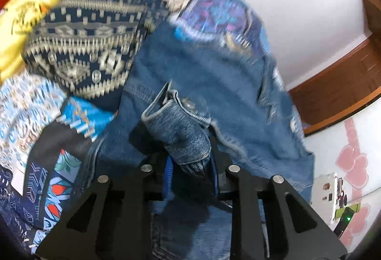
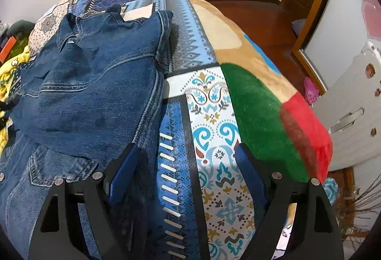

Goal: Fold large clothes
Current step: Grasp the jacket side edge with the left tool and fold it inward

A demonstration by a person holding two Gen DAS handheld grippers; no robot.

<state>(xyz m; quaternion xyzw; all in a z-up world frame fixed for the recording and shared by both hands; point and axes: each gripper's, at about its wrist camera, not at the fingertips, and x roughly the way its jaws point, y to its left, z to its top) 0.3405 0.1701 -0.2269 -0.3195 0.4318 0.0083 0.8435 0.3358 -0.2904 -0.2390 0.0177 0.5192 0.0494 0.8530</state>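
The left gripper (image 1: 190, 164) is clenched on a cuff of the denim jacket (image 2: 95, 84), lifting it. The right gripper (image 2: 188, 150) is spread wide and holds nothing; its left finger (image 2: 123, 172) lies over the jacket's edge. The jacket lies on the patterned blanket (image 2: 214, 117).

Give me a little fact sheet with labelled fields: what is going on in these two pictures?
Garment: denim jacket, lying partly folded on the bed
Surface: patterned blue bedspread over a red, green and tan blanket
Left gripper: jaws shut on the jacket's buttoned cuff, lifting it
Right gripper: jaws open, holding nothing, over the bedspread beside the jacket's edge
Other items: yellow cloth beside the jacket
Blur: left view is motion-blurred
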